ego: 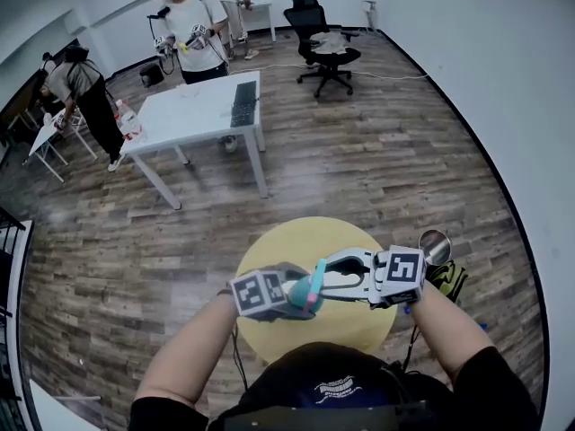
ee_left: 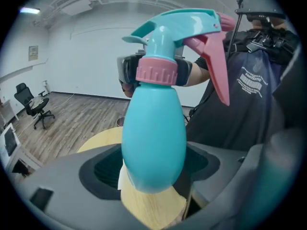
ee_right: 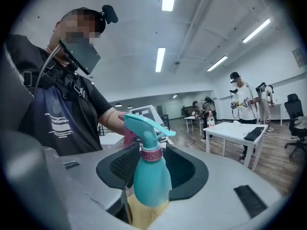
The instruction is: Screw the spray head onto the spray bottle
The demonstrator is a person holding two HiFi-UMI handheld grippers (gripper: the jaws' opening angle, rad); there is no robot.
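Note:
A teal spray bottle [ego: 300, 292] with a teal spray head [ee_left: 182, 28], pink collar [ee_left: 156, 73] and pink trigger is held above the round yellow table [ego: 305, 241]. The head sits on the bottle's neck. My left gripper [ego: 295, 298] is shut on the bottle's rounded body [ee_left: 153, 138]. My right gripper [ego: 329, 272] faces it from the right. In the right gripper view the bottle [ee_right: 151, 181] stands between the right gripper's [ee_right: 154, 174] dark pads. The jaws are open, with a gap on the right side. The left gripper's marker cube shows behind the collar [ee_right: 152, 153].
A white table [ego: 198, 115] with a keyboard [ego: 244, 103] stands beyond the yellow one. A black office chair [ego: 323, 48] is farther back. Two people [ego: 189, 25] [ego: 85, 88] stand near the white table. A round metal object [ego: 436, 245] lies by my right forearm.

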